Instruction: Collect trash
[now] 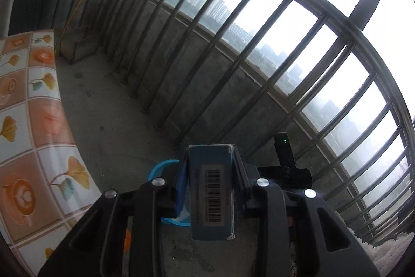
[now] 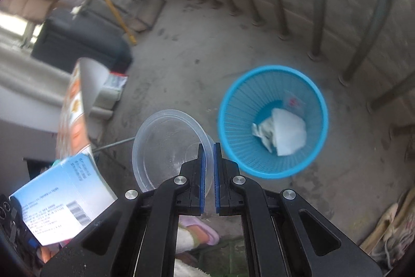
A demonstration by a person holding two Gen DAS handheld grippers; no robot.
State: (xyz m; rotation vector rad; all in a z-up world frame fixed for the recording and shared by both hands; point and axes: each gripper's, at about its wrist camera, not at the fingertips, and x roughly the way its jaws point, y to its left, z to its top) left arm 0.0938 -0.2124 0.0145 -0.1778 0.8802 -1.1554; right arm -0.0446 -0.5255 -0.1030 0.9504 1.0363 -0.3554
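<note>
My left gripper [image 1: 210,160] is shut on a blue carton with a barcode [image 1: 211,191], held upright in the air; the same carton shows at the lower left of the right wrist view [image 2: 59,201]. My right gripper [image 2: 209,147] is shut on the rim of a clear plastic container [image 2: 166,147], held left of and above a blue mesh trash basket [image 2: 272,121] on the concrete floor. The basket holds crumpled white paper [image 2: 282,134]. Part of the basket's rim [image 1: 160,166] shows behind the carton in the left wrist view.
A table with an orange patterned cloth [image 1: 33,121] stands to the left and shows in the right wrist view [image 2: 75,105]. A metal balcony railing [image 1: 233,56] runs along the concrete floor. A dark sofa [image 2: 77,43] sits far left. A pink slipper [image 2: 199,230] lies below.
</note>
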